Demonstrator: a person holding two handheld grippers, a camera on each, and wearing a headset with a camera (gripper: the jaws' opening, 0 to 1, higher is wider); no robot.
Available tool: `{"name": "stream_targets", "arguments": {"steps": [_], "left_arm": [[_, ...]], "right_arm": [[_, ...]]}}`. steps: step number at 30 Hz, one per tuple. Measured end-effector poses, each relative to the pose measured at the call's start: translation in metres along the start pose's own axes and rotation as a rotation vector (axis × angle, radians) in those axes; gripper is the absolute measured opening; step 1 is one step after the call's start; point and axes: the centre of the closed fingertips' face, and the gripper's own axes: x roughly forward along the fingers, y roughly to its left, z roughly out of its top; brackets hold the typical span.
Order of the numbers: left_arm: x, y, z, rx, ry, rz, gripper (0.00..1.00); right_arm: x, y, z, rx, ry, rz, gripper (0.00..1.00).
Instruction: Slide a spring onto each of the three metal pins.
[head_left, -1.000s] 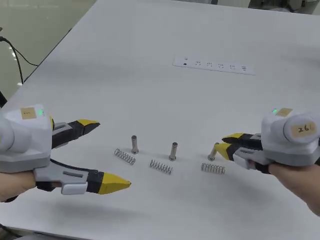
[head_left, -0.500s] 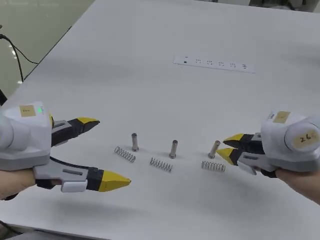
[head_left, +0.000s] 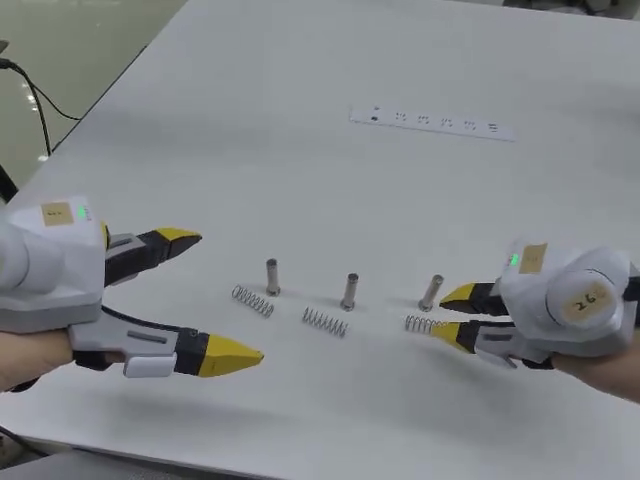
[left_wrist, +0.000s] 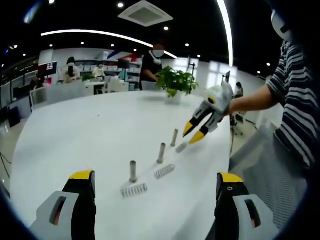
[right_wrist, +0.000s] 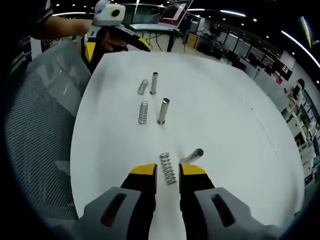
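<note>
I hold my right hand-held gripper (right_wrist: 168, 172) low over the surface (head_left: 300, 150), jaws slightly apart and not yet clenched, straddling the end of the rightmost spring (head_left: 425, 324) beside its upright pin (head_left: 431, 292), ready to pinch. My left hand-held gripper (head_left: 215, 295) hovers released, keeping clear.

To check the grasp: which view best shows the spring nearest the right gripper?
The right gripper view: the spring lies between the right gripper's open tips. Head and left gripper views show it small, beside those tips.
</note>
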Motion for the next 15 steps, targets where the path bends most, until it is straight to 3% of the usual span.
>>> {"name": "stream_targets", "arguments": {"steps": [15], "left_arm": [[-0.003, 0.001, -0.003, -0.008, -0.001, 0.008, 0.98]], "right_arm": [[0.018, -0.001, -0.016, -0.016, 0.075, 0.076, 0.14]]}}
